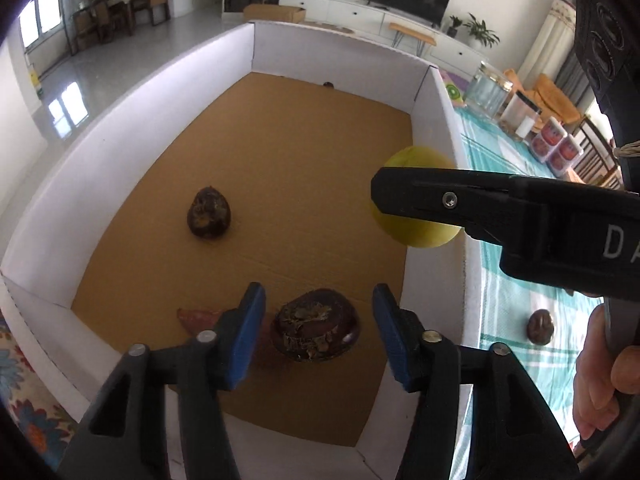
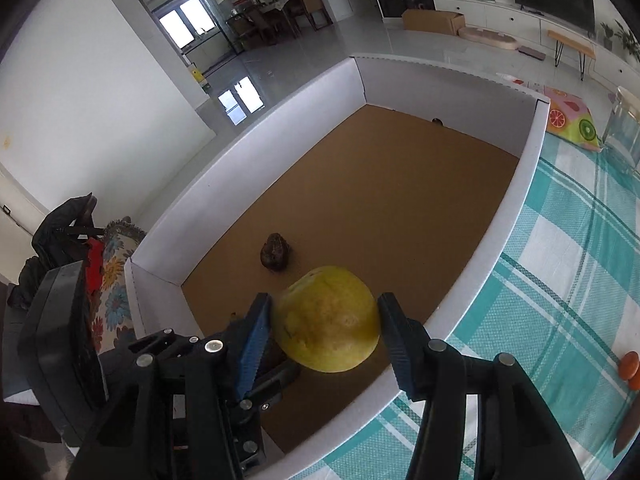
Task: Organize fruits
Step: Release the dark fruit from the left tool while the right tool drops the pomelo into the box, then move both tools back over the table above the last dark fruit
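Note:
A white-walled cardboard box point(image 1: 120, 128) with a brown floor holds the fruits. My left gripper point(image 1: 318, 328) is open above a dark brown mangosteen point(image 1: 316, 326) that lies on the box floor between its blue pads, apart from them. Another dark mangosteen point(image 1: 209, 213) lies further in; it also shows in the right wrist view point(image 2: 275, 257). My right gripper point(image 2: 324, 334) is shut on a large yellow fruit point(image 2: 328, 318) and holds it over the box's near right corner; in the left wrist view the yellow fruit point(image 1: 416, 236) shows behind the right gripper's black finger point(image 1: 460, 200).
A reddish fruit point(image 1: 196, 317) lies partly hidden behind my left finger. A small dark object point(image 1: 328, 85) sits at the box's far wall. On the teal checked cloth point(image 2: 560, 280) lie a mangosteen point(image 1: 541, 326) and an orange fruit point(image 2: 629, 365). Jars point(image 1: 486, 88) stand at the back right.

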The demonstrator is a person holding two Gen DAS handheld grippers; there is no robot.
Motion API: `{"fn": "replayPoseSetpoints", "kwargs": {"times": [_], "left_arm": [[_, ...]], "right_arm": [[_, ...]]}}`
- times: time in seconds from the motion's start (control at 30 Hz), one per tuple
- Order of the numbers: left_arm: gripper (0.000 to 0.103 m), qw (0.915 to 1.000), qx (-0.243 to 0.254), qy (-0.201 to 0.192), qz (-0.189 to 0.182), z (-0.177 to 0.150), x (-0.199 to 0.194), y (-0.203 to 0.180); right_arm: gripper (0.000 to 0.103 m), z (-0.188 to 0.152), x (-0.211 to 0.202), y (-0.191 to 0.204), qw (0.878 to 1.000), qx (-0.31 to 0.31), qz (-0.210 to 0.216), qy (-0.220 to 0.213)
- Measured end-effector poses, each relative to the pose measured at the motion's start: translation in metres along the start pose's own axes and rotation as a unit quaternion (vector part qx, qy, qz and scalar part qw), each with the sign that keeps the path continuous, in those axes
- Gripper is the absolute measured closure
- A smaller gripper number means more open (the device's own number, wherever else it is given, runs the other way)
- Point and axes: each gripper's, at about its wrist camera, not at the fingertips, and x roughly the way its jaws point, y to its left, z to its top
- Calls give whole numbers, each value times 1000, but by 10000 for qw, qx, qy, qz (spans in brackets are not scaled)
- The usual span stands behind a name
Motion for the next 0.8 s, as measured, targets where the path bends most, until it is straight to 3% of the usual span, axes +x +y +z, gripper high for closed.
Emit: {"fn": "replayPoseSetpoints", "kwargs": {"times": [0.1,0.23,0.3,0.33,0.5,0.67,0.8], "left_arm": [[26,9996,9,-264,137,-5,-16,3],[22,9969,165,-767,-80,-16,-47,-22],[12,9930,325,-1035,-474,-28,-63,-46],[11,9901,442,-1125,-719,-36,-68,-61],[10,9768,1063,-980,-1577,-79,-44,-130],[11,9855,1192,-344,-1157,-104,25,-156],[11,9860,1409,-510,-730,-105,39,-169]], "right_arm": [[45,-5,-19,-12,9990,187,190,-346],[39,-36,-76,-36,9942,87,-60,-1070],[22,-71,-106,-60,9887,67,-467,-1426],[15,-93,-118,-74,9843,79,-765,-1589],[14,-213,-161,-171,9569,806,-2112,-1826],[14,-296,-186,-252,9223,1706,-3096,-1564],[13,-317,-190,-285,9118,2036,-3234,-1501]]}}
